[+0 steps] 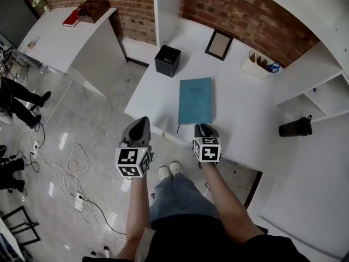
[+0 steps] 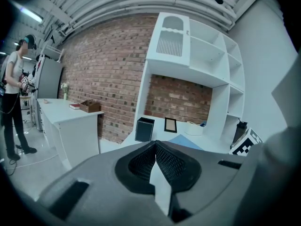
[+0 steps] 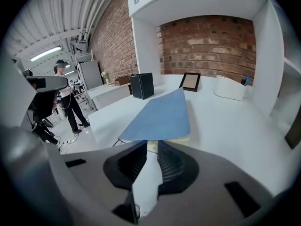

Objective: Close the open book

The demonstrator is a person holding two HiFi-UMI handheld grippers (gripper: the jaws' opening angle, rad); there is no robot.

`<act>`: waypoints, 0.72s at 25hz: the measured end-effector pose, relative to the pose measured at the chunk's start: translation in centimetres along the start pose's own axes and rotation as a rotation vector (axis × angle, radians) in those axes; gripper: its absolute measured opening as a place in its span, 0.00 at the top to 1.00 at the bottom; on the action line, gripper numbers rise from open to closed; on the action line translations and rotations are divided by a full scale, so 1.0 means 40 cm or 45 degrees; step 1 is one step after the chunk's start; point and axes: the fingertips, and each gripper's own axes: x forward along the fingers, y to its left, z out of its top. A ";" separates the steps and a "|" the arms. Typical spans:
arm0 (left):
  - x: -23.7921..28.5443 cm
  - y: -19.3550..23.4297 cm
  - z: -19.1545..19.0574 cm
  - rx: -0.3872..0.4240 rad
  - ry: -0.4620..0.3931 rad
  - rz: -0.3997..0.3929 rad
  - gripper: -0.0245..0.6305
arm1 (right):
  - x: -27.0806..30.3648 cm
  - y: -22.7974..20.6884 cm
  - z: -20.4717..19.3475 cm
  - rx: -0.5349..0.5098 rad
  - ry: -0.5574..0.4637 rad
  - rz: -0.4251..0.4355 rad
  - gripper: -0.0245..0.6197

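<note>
**A:** Where is the book at this point?

**B:** The teal hardcover book (image 1: 194, 100) lies flat on the white table (image 1: 240, 119), cover up. Its cream page edges face the person. It sits in the middle of the table, with a black square box (image 1: 167, 60) well behind it and the table's front edge just before it.

**A:** So is the closing done?

**B:** I judge that it is. No page stands up, and the cover lies level over the whole block of pages with no gap showing. Nothing of the closing itself looks left to do. At most the hands need to draw away from the book.

**A:** And the tongs?

**B:** The right tongs (image 1: 203, 127) sit at the book's near edge with their jaws a little apart and nothing clamped between them. In the right gripper view the page edge shows just beyond the tips, but I cannot tell whether they touch it. The left tongs (image 1: 143, 120) hang beyond the table's front corner, apart from the book, with their tips together and nothing in them.
</note>
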 end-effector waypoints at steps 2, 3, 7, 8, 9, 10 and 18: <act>0.008 -0.004 0.002 0.006 0.002 -0.012 0.95 | -0.006 0.005 0.009 0.004 -0.025 0.014 0.86; 0.012 -0.005 0.002 0.008 0.002 -0.018 0.95 | -0.011 0.007 0.014 0.004 -0.040 0.019 0.86; 0.028 -0.014 0.009 0.007 -0.004 -0.042 0.95 | -0.046 0.004 0.041 0.017 -0.112 0.018 0.86; 0.032 -0.018 0.012 0.007 -0.003 -0.048 0.95 | -0.058 0.002 0.050 0.030 -0.134 0.020 0.86; 0.036 -0.023 0.018 0.009 -0.002 -0.057 0.95 | -0.072 -0.004 0.060 0.044 -0.156 0.018 0.86; 0.043 -0.030 0.027 0.015 -0.006 -0.068 0.95 | -0.086 -0.013 0.071 0.053 -0.180 0.010 0.86; 0.086 -0.088 0.151 0.088 -0.117 -0.148 0.95 | -0.232 -0.128 0.213 0.075 -0.466 -0.119 0.87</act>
